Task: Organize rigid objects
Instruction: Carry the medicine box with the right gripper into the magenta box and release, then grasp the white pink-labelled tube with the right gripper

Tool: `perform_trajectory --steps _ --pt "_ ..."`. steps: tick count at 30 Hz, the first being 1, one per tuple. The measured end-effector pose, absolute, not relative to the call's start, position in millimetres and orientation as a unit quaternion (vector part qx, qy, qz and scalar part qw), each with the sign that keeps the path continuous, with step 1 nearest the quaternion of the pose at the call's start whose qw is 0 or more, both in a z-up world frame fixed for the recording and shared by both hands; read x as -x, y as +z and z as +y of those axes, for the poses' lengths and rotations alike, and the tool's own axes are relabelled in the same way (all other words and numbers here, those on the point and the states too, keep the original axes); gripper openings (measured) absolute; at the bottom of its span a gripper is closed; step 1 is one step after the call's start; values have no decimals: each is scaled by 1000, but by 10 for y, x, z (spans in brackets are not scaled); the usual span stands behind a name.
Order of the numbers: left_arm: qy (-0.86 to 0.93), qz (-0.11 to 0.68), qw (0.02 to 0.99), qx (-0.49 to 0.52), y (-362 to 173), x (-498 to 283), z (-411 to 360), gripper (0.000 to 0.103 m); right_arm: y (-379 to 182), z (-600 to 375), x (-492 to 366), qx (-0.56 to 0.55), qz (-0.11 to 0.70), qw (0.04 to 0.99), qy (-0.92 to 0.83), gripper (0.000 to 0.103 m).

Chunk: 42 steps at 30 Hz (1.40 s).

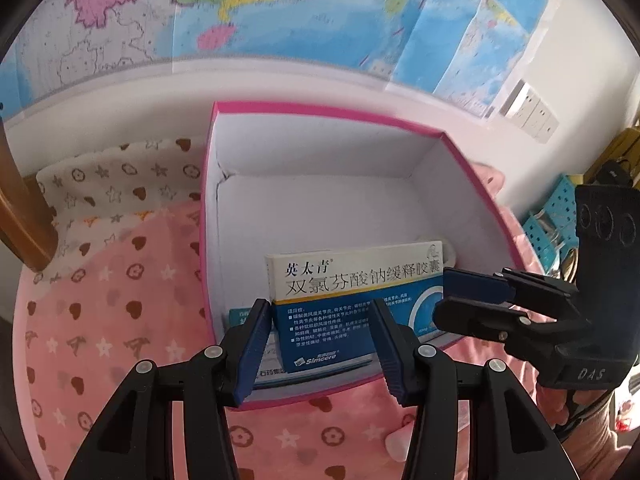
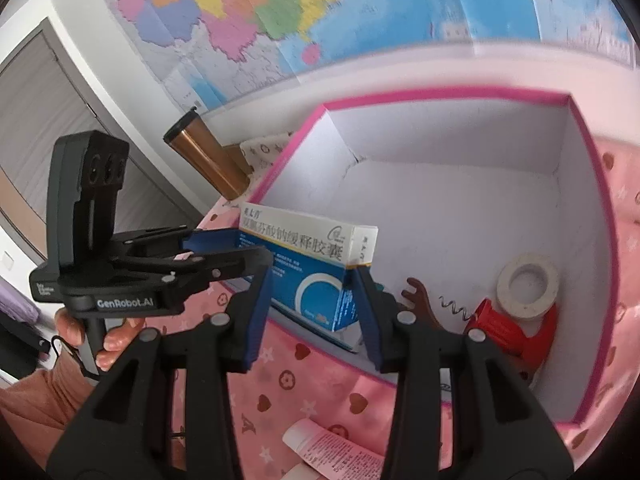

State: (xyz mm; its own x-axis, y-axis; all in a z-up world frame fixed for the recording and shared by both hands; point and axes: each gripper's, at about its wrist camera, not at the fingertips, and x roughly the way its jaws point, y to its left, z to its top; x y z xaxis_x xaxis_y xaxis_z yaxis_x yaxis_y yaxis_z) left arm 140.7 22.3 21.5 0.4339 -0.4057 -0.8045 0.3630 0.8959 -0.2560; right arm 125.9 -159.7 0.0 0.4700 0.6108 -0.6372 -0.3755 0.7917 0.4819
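Covering the bed, pink blanket (image 1: 120, 300); wall map (image 1: 280, 8) behind; both jaws gripping medicine box (image 1: 352, 276).

Colourful wall map (image 1: 256, 4), white wall, wall sockets (image 1: 530, 114), pink patterned blanket (image 1: 120, 304)

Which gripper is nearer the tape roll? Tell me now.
Right. The right gripper holds the medicine box at the end toward the tape roll; the left gripper grips the box's opposite end, farther off.

Flat box (image 1: 244, 316) under medicine box (image 1: 352, 280): mostly covered, print unreadable.
Pink tube (image 2: 332, 450): cut by bottom edge.
Wall map (image 2: 320, 12): blurred.
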Motion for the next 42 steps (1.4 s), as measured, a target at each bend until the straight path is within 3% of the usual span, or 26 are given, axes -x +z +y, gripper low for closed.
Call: perform_trajectory --steps 10,17,23,28,36,42 --pt "-185 473 862 3 188 -1491 157 50 -247 -1487 -1559 -147 476 824 271 43" --pt "-204 395 895 -33 429 -1128 137 53 110 -1699 -1131 -125 396 868 271 43" --pt "-276 343 897 -34 577 -623 62 66 384 -2000 -465 -95 318 911 245 45" --pt "-304 373 876 -32 309 -402 -76 66 211 -2262 -72 -91 326 920 197 46" --pt "-321 453 832 -15 -280 -253 -250 65 -688 -2551 159 -154 447 868 153 46" --pt "-322 479 816 -15 -446 -166 -336 63 -866 -2568 217 -181 460 854 162 46"
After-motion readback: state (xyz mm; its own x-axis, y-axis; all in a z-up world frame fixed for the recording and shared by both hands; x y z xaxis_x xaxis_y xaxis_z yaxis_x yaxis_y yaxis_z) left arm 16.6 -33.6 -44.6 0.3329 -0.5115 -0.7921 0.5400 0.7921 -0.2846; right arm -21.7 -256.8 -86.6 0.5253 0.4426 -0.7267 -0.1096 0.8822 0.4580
